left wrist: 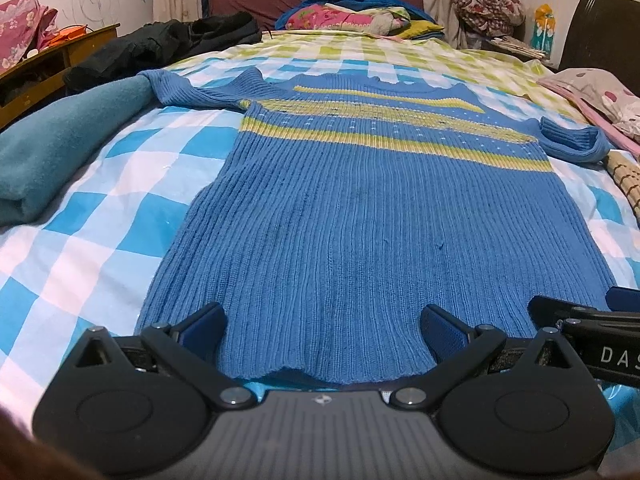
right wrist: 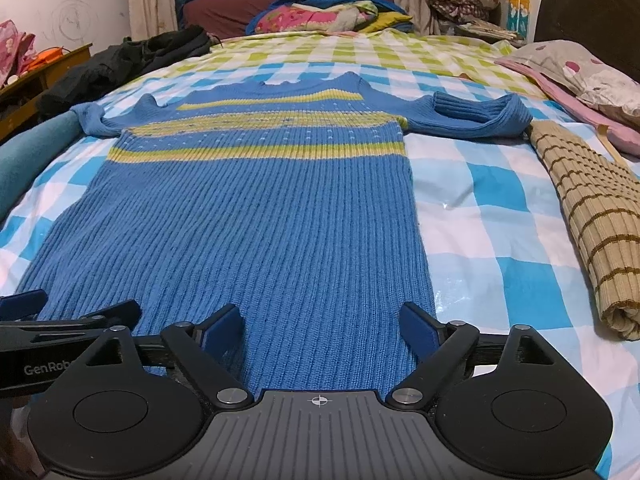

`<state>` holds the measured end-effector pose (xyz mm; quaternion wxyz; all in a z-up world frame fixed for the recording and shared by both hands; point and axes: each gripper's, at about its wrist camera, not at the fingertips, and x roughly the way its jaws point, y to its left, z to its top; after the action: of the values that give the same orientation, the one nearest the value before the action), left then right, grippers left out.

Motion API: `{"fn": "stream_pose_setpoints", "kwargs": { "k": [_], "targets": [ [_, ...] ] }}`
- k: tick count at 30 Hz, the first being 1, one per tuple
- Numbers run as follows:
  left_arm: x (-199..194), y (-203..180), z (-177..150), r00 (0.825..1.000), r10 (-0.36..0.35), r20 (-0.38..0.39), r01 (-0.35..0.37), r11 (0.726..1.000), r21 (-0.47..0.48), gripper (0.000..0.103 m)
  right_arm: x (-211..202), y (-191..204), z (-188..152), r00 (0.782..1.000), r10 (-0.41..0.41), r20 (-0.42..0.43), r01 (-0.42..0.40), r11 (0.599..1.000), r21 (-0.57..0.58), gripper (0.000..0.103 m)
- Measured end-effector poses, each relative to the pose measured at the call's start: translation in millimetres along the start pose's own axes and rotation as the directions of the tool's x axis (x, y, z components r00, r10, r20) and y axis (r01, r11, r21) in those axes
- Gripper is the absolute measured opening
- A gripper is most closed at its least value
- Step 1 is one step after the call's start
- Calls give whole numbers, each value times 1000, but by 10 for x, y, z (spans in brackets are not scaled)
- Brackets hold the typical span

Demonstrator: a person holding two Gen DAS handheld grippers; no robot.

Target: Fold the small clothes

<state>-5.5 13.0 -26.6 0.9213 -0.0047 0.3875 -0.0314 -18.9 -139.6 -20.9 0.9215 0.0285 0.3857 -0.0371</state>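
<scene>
A small blue ribbed sweater (left wrist: 360, 208) with yellow chest stripes lies flat on the checked bedsheet (left wrist: 100, 208), hem toward me, sleeves spread out. It also shows in the right wrist view (right wrist: 256, 220). My left gripper (left wrist: 324, 328) is open, its blue-padded fingers (left wrist: 204, 326) standing over the hem near the left part. My right gripper (right wrist: 320, 328) is open over the hem near the right corner. Each gripper shows at the edge of the other's view: the right gripper (left wrist: 592, 320) and the left gripper (right wrist: 60, 320). Neither holds anything.
A folded teal garment (left wrist: 60, 140) lies left of the sweater. A tan striped folded cloth (right wrist: 592, 216) lies to the right. Black clothes (left wrist: 160, 48), a bedding pile (left wrist: 352, 16), a spotted pillow (right wrist: 580, 72) and a wooden desk (left wrist: 48, 56) border the bed.
</scene>
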Motion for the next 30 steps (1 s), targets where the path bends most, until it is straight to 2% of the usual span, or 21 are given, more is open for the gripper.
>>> {"fn": "stream_pose_setpoints", "kwargs": {
  "k": [6,19,30],
  "targets": [
    [-25,16,46,1000,-4,-21,4,1000,-6,103,3,-10,7,1000,5,0,-5,1000,2,90],
    [-259,-34,196,999,7,41,-9,999,44,103,-129,-59,74,998,36,45,-37,999,17,89],
    [-313,-117,305,998,13,56,-19,994,104,103,-181,-115,131,997,39,74,-42,998,37,88]
  ]
}}
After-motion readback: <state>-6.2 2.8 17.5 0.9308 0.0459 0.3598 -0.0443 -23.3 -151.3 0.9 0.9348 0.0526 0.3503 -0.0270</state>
